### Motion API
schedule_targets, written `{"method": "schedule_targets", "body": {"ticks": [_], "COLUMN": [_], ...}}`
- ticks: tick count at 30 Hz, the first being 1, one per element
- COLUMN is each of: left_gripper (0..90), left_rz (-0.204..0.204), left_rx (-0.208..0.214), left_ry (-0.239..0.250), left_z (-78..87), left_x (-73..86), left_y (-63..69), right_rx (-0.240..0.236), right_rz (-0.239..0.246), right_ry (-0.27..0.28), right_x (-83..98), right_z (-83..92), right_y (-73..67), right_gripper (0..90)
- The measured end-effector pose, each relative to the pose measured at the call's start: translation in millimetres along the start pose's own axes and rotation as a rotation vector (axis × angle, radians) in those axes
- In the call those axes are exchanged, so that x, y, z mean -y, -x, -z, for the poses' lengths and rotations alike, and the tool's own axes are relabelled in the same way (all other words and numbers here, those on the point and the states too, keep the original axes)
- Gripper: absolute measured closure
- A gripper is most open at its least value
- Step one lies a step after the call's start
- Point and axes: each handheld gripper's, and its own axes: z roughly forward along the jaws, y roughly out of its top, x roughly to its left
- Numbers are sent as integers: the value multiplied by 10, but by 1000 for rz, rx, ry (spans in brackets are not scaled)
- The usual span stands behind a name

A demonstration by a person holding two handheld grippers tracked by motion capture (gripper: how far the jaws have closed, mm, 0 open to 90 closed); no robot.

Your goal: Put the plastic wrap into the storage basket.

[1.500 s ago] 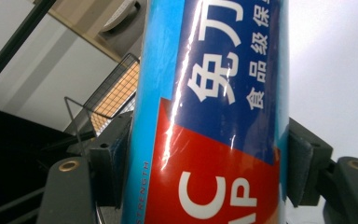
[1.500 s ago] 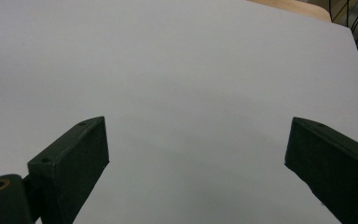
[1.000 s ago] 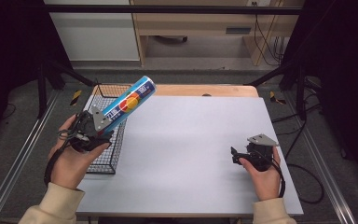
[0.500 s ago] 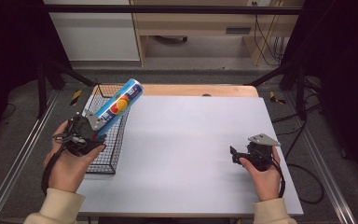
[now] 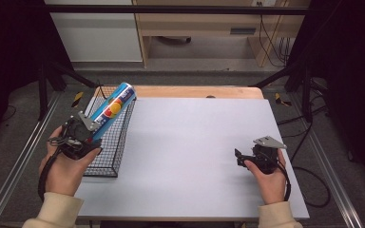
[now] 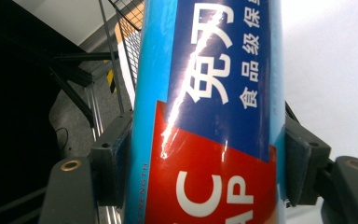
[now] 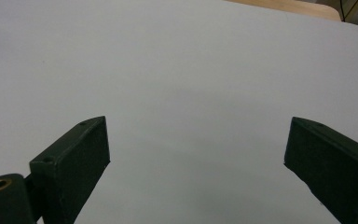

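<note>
Left gripper (image 5: 92,130) clamped on a blue tube (image 5: 112,109), jaws pressed flat against both sides of it in the left gripper view (image 6: 207,154). Tube (image 6: 209,107) has a red panel and white print, Chinese characters on the dark blue band. It's held tilted, far end angled up and away, above the black wire basket (image 5: 108,142), not touching it. Basket sits on the left edge of the white table (image 5: 195,152). Left hand (image 5: 66,166) is just left of the basket. Right gripper (image 5: 243,156) is well apart from the basket, over the table's right side, held by the right hand (image 5: 268,173). Its jaws stand wide apart with nothing between them, just bare tabletop (image 7: 182,70) in the right gripper view (image 7: 196,154).
</note>
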Motion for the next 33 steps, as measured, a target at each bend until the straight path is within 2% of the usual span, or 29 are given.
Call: {"method": "schedule_targets", "body": {"ticks": [5, 8, 9, 10, 19, 25, 33], "left_gripper": [312, 312, 312, 313, 314, 314, 315], "left_rz": [5, 18, 18, 20, 24, 23, 43], "left_rx": [0, -15, -15, -23, -49, -61, -47], "left_ry": [-39, -78, -78, -101, -168, -198, -235], "left_z": [-51, -108, -108, -138, -251, -326, -432], "left_x": [7, 8, 8, 8, -7, -1, 30], "left_y": [-1, -11, -11, -13, 21, 37, 29], "right_rx": [-1, -4, -4, -7, -24, -31, -36], "right_rz": [-3, -2, -2, -2, 5, 6, 3], "right_ry": [-2, -1, -1, 0, 2, 6, 0], "right_x": [4, 4, 4, 3, -4, -11, -12], "right_z": [1, 0, 0, 3, -4, -3, -5], "right_y": [0, -1, -1, -5, -25, -30, -33], "right_gripper": [70, 70, 70, 70, 70, 70, 70]}}
